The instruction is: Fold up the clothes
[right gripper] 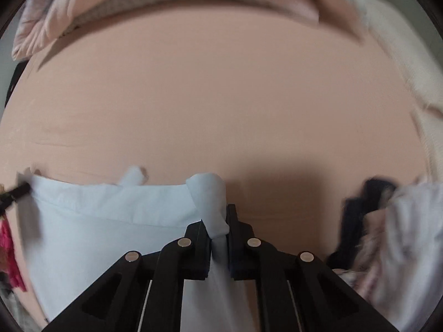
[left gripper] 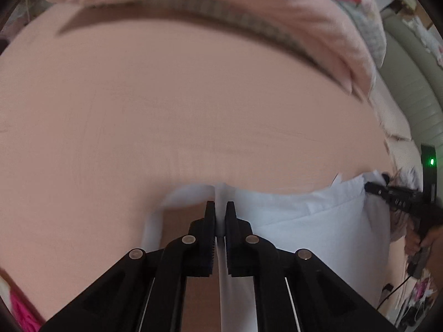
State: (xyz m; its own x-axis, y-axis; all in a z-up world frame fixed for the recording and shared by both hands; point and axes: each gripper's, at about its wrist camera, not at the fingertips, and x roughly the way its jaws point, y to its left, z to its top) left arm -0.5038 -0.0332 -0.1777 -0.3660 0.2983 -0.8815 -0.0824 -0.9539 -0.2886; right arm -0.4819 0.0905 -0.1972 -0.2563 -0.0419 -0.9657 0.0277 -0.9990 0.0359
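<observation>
A pale blue garment point(left gripper: 313, 221) hangs stretched between my two grippers over the pink bed sheet point(left gripper: 193, 110). My left gripper point(left gripper: 220, 207) is shut on one edge of the cloth, which runs down between its fingers. In the right wrist view the same pale blue garment point(right gripper: 110, 215) spreads to the left. My right gripper point(right gripper: 220, 213) is shut on a bunched corner of it that sticks up past the fingertips. The other gripper shows at the right edge of the left wrist view, held by a hand point(left gripper: 426, 240).
A pink quilt point(left gripper: 249, 2) with a dark patterned band lies across the far side of the bed. A pile of dark and light clothes point(right gripper: 387, 221) sits at the right. Something bright pink point(right gripper: 9, 251) lies at the left edge. A cream blanket point(right gripper: 409, 69) lies far right.
</observation>
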